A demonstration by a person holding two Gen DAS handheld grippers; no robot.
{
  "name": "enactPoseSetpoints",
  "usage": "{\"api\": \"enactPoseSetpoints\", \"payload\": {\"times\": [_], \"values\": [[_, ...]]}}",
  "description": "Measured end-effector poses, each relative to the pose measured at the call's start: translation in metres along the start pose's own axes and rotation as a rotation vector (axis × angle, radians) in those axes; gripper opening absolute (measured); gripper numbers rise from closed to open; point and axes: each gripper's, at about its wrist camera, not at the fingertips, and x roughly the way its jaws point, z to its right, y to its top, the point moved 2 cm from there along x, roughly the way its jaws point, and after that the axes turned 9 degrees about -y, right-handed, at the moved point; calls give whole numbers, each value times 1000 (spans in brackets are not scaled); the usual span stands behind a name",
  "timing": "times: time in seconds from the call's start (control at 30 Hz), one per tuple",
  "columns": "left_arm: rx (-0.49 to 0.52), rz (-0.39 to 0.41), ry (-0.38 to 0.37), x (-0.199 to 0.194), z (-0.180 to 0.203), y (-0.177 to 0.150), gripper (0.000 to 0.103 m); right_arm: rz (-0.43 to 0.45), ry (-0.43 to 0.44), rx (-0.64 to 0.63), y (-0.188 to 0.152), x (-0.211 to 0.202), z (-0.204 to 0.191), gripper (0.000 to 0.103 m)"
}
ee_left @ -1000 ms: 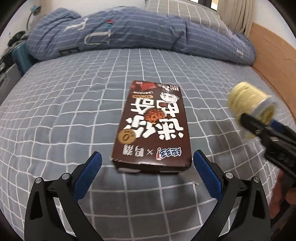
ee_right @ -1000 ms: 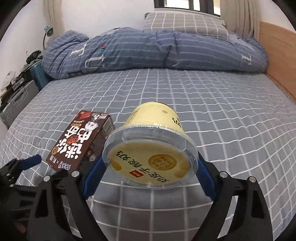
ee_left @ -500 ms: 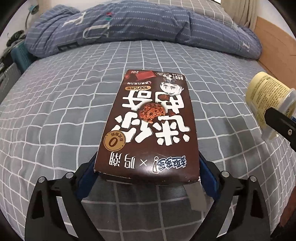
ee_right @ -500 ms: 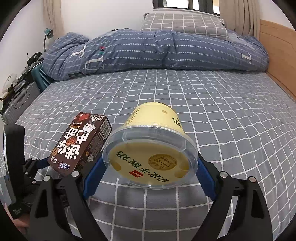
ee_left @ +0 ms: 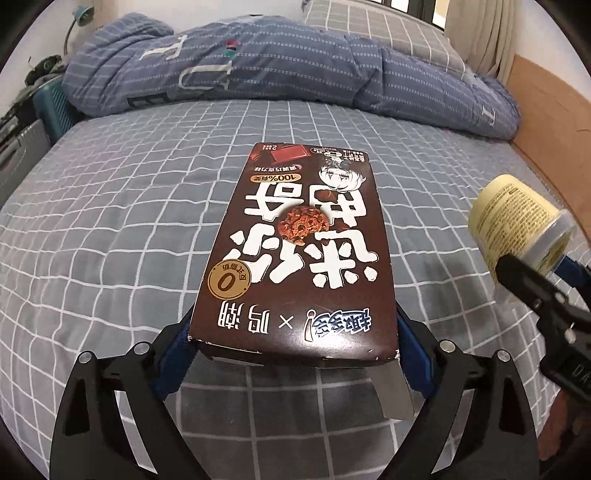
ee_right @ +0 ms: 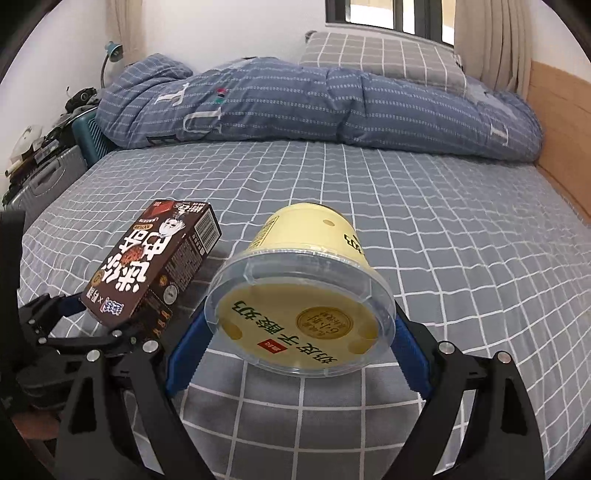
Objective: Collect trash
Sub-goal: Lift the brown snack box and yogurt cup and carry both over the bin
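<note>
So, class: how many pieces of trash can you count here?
2. The box is gripped by the left gripper; the cup is in the right gripper. More may lie unseen.

1. A bed (ee_right: 424,236) with a grey, white-checked sheet fills the view.
2. At 12 o'clock a rumpled blue quilt (ee_right: 314,107) lies across it, with a checked pillow (ee_right: 380,55) behind.
3. At 1 o'clock are a window (ee_right: 388,16) and beige curtain (ee_right: 491,40).
4. At 3 o'clock runs a wooden panel (ee_right: 557,96).
5. At 9 o'clock stand suitcases (ee_right: 48,177) by a white wall (ee_right: 229,33).
</note>
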Motion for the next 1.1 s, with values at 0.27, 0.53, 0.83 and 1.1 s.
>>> {"api": "enactPoseSetpoints", "payload": {"times": [0.27, 0.53, 0.83, 1.1], "values": [[1, 56, 3, -43, 4, -6, 90, 41, -29, -32, -9, -32, 2, 84], [-31, 102, 34, -91, 2, -27, 90, 79, -12, -5, -14, -76, 7, 84], [-37, 100, 27, -123, 5, -49, 90, 84, -13, -21, -34, -116, -2, 85], [-25, 109, 7, -147, 18, -64, 90, 93, -13, 0, -53, -146, -5, 85]]}}
